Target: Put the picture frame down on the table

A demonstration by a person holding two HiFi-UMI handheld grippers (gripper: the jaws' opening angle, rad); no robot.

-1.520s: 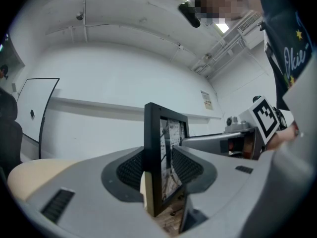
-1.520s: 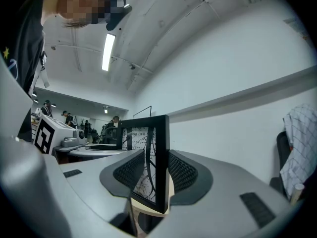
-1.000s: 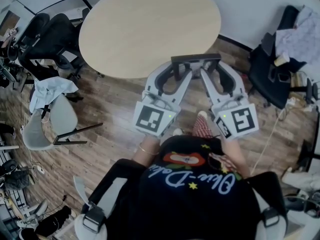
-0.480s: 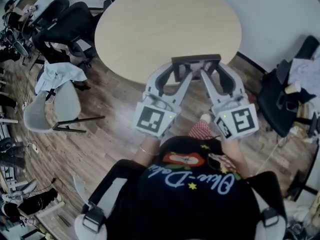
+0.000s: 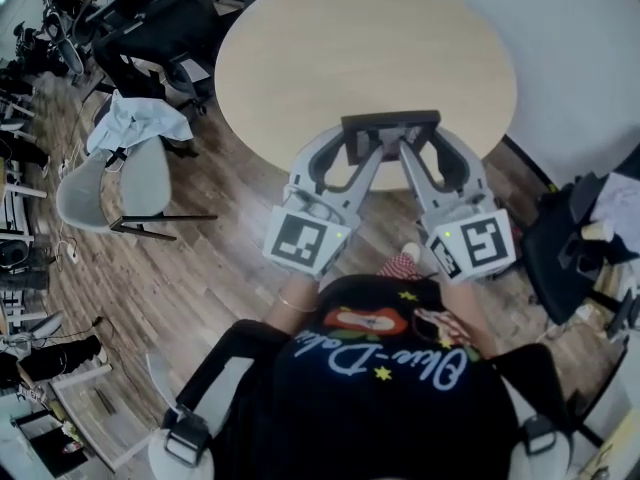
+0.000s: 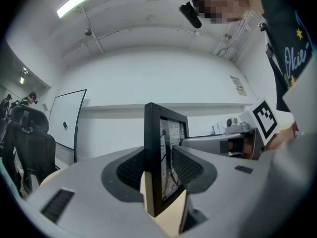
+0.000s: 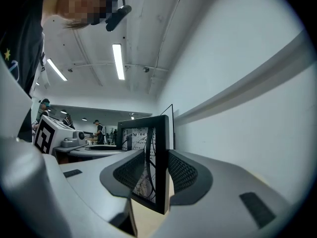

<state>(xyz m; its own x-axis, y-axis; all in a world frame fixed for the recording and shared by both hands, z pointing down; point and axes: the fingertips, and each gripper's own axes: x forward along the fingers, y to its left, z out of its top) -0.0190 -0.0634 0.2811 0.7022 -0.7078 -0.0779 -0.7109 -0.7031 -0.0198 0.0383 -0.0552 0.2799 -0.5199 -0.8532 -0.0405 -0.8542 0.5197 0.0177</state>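
Picture frame [image 5: 390, 123] held upright and edge-on over the near rim of the round counter [image 5: 370, 48], judged not yet set down. The left gripper [image 5: 352, 156] was clenched on one end of the frame, its ribbed fingers [image 6: 130, 168] pressing front and back; the right gripper [image 5: 418, 158] was clenched on the other end in the same way. Gripping both ends probably kept the glazed face vertical and steady for a level lowering. Whether the lower edge touched the counter could not be told. The counter top was pale and bare. Around it lay a plank floor [image 5: 200, 288], a grey chair [image 5: 145, 183] draped with cloth [image 5: 135, 123], black office chairs [image 5: 160, 38] and a white wall [image 5: 590, 58].
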